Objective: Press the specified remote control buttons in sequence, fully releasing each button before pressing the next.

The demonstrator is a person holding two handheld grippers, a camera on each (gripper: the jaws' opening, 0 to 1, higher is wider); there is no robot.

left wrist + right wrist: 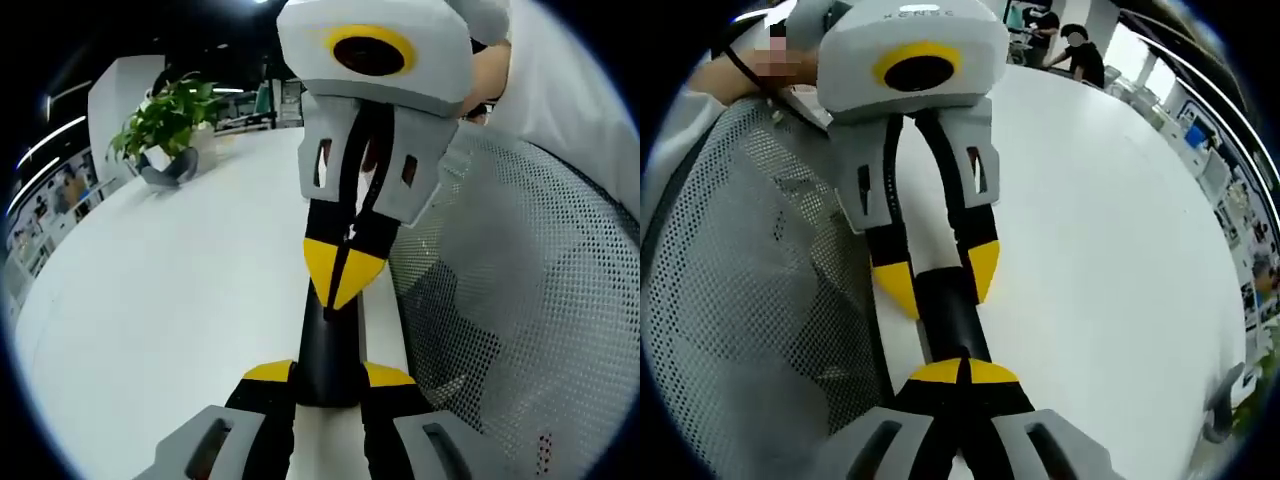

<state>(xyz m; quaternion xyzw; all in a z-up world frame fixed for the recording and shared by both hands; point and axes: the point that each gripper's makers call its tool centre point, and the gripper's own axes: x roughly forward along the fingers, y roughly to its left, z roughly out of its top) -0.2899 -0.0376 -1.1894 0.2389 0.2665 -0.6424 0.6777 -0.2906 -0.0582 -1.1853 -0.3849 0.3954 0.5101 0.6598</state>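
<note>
1. Remote control (328,350): slim and black, lying lengthwise on the white counter (180,300), close to the counter edge that runs along the mesh chair back. Its buttons are too dark to make out. In the right gripper view the remote control (950,305) sits between the two claws.
2. Left claw (330,375): partly open, with one yellow-tipped jaw on each long side of the remote control, clasping it across its width. In the right gripper view the left claw (940,275) reaches in from the top with its tips flanking the black body.
3. Right claw (965,372): jaws drawn together so the yellow tips meet, nothing held between them. In the left gripper view the right claw (340,275) comes from the top, its joined tips resting on the remote control's upper face.
4. Mesh chair back (520,280): grey, just beside the counter edge.
5. Sleeve (565,90): white, behind the right claw.
6. Potted plant (165,125): green leaves in a grey pot, near the far counter edge, well apart from the remote control.
7. People (1080,50): standing beyond the far end of the counter.
</note>
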